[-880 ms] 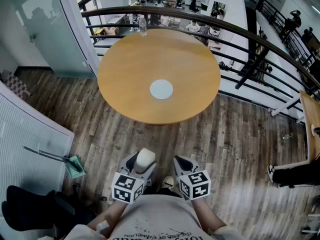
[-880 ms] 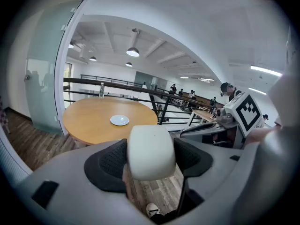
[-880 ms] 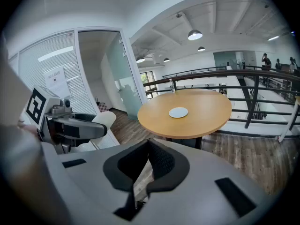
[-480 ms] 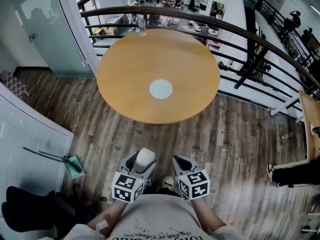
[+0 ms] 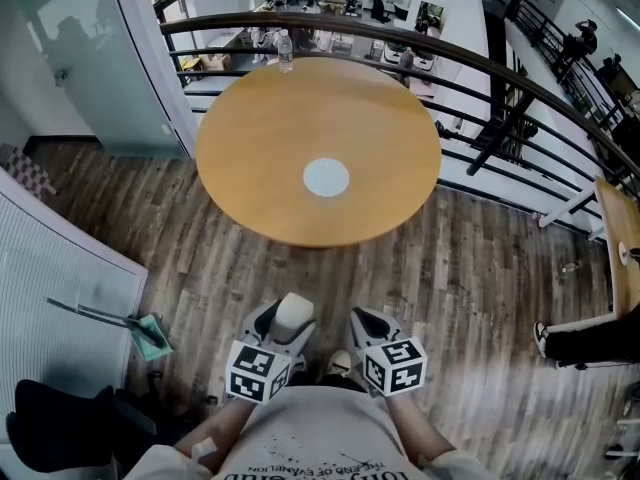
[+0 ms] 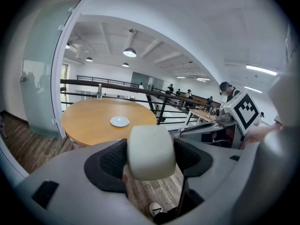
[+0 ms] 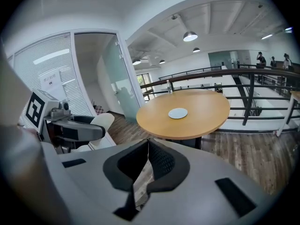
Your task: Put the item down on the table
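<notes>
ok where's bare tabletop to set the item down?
Most of the round table is bare. Widest free patches: the near arc between the white plate and the table's near edge, plus the flanks left and right of the plate. Only clutter: the plate at centre and a water bottle at the far rim.

Looks like an open-plan office mezzanine: glass partition [image 5: 60, 58], black railing [image 5: 470, 58] overlooking desks [image 5: 340, 3] below, round meeting table [image 5: 260, 138].
</notes>
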